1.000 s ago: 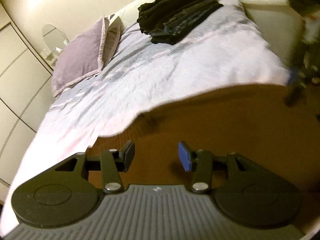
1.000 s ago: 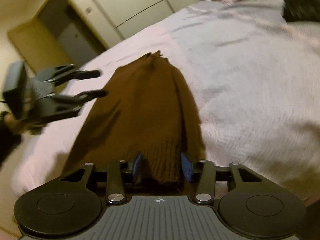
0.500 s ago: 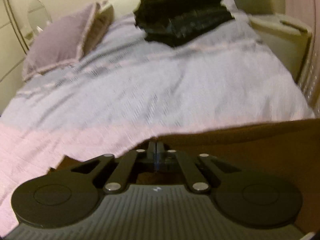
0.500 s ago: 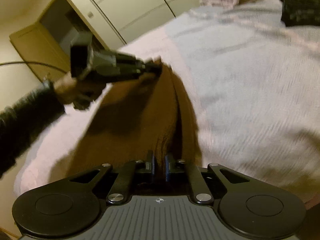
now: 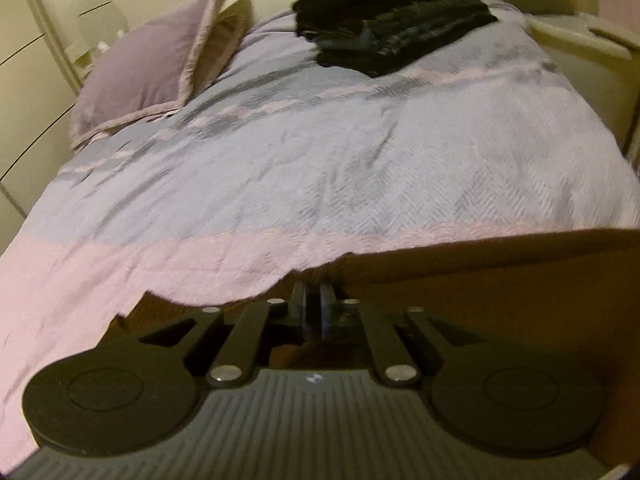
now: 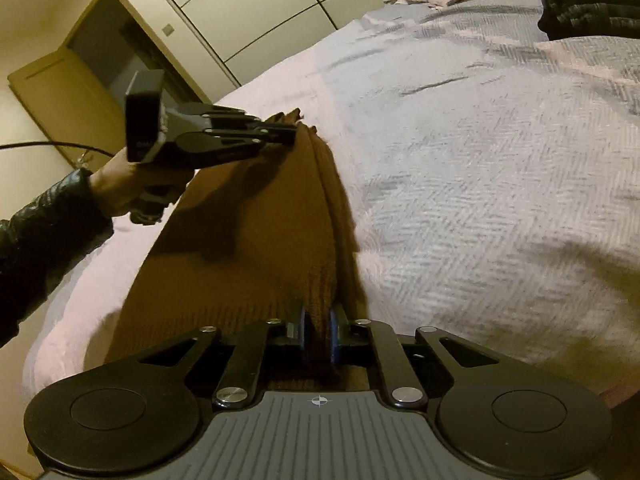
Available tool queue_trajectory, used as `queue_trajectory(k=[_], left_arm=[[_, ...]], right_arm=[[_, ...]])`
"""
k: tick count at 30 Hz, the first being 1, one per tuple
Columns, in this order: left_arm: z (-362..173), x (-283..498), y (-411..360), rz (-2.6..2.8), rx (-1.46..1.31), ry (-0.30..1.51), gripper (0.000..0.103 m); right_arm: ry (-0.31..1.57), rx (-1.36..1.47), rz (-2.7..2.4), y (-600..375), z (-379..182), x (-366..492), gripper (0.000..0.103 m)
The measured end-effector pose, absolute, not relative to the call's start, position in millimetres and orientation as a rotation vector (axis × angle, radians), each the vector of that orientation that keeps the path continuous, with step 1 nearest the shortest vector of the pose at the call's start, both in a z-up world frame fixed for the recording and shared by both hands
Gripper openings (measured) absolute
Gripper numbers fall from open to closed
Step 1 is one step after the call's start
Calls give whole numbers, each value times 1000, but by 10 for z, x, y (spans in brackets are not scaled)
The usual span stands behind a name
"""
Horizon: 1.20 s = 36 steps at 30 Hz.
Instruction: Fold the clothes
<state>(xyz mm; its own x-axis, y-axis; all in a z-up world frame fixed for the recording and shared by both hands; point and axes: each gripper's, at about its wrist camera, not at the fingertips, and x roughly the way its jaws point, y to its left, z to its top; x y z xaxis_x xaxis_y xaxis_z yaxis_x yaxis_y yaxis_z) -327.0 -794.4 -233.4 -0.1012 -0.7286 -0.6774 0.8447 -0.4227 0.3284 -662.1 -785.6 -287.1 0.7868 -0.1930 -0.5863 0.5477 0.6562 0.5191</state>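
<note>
A brown knitted garment lies folded lengthwise on the near part of the bed, with its ribbed hem toward me. My right gripper pinches a raised fold of that hem between its blue pads. Its jaws are opening a little, but the pads still press on the knit. My left gripper is shut on the garment's far corner, and a person's hand holds it. In the left wrist view the left gripper has its fingers together at the edge of the brown garment.
The pink and lilac bedcover spreads out beyond the garment. A pile of black clothes sits at the head of the bed beside a mauve pillow. Pale wardrobe doors and a doorway stand to the left.
My left gripper swung in over the garment and shut on its far corner. My right gripper closed from around the hem onto a fold of it.
</note>
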Motion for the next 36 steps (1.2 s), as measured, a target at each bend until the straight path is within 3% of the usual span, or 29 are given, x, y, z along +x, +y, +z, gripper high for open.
queue_trajectory(k=[5, 14, 20, 25, 32, 34, 36], left_arm=[[-2100, -3239, -7459, -1729, 952, 153, 16], [-2114, -3440, -6456, -1745, 931, 269, 20], [-2536, -3573, -6535, -1758, 970, 310, 19], [-2520, -3555, -6603, -1782, 922, 323, 20], [-2441, -3480, -6389, -1748, 908, 344, 20], [-2334, -3471, -6157, -1739, 885, 306, 29], [-2228, -3461, -5924, -1731, 862, 269, 37]], right_arm=[[524, 614, -517, -7736, -2638, -6714, 26], [514, 450, -393, -7733, -2567, -6146, 26], [623, 366, -391, -8102, -2860, -5802, 25], [581, 341, -419, -8056, -2690, -5854, 25], [676, 241, -437, -8008, -2804, -5847, 27], [667, 179, -421, -7844, -2706, -5958, 32], [655, 108, -382, -7642, -2612, -6086, 58]])
